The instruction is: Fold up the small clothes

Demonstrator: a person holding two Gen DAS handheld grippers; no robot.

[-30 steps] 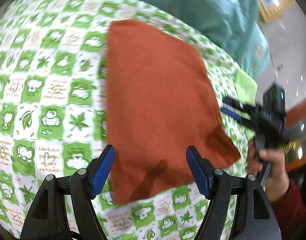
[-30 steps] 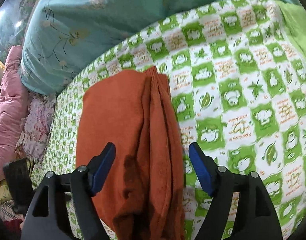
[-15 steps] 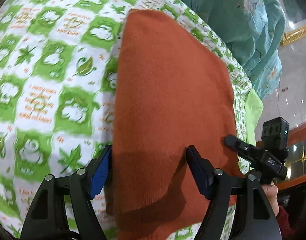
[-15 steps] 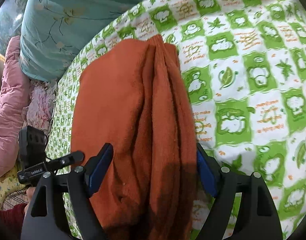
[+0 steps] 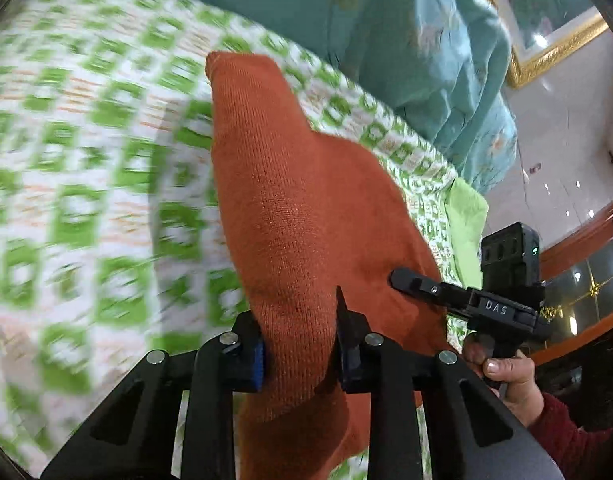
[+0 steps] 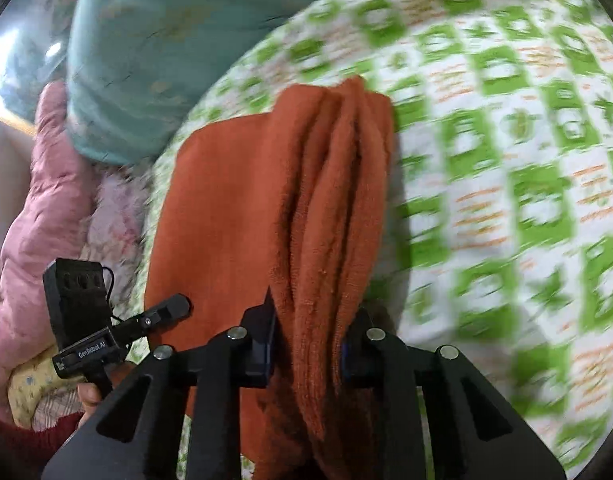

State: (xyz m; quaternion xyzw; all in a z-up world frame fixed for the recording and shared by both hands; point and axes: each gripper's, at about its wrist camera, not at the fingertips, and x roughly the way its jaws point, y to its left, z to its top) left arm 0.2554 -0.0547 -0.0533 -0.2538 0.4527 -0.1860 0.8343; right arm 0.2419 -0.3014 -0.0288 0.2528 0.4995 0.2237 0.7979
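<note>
An orange-brown knitted garment [image 5: 306, 216] lies folded on a green-and-white patterned bedsheet [image 5: 86, 184]. My left gripper [image 5: 300, 352] is shut on the garment's near edge and bunches the cloth between its pads. My right gripper [image 6: 308, 348] is shut on the garment [image 6: 306, 200] at its other near corner, where several folded layers are gathered. Each gripper shows in the other's view: the right one [image 5: 410, 280] at right, the left one [image 6: 174, 306] at lower left. The garment's near end is lifted off the sheet.
A teal quilt [image 5: 406, 40] lies bunched along the far side of the bed. A pink padded cover [image 6: 38, 208] lies at the left in the right wrist view. A lime cloth [image 5: 466, 208] sits at the bed's edge, with the room's floor beyond.
Both grippers were open over the garment's near edge, moved in around it, and have now shut on it. The cloth is bunched and lifted; the background blurs with motion.
</note>
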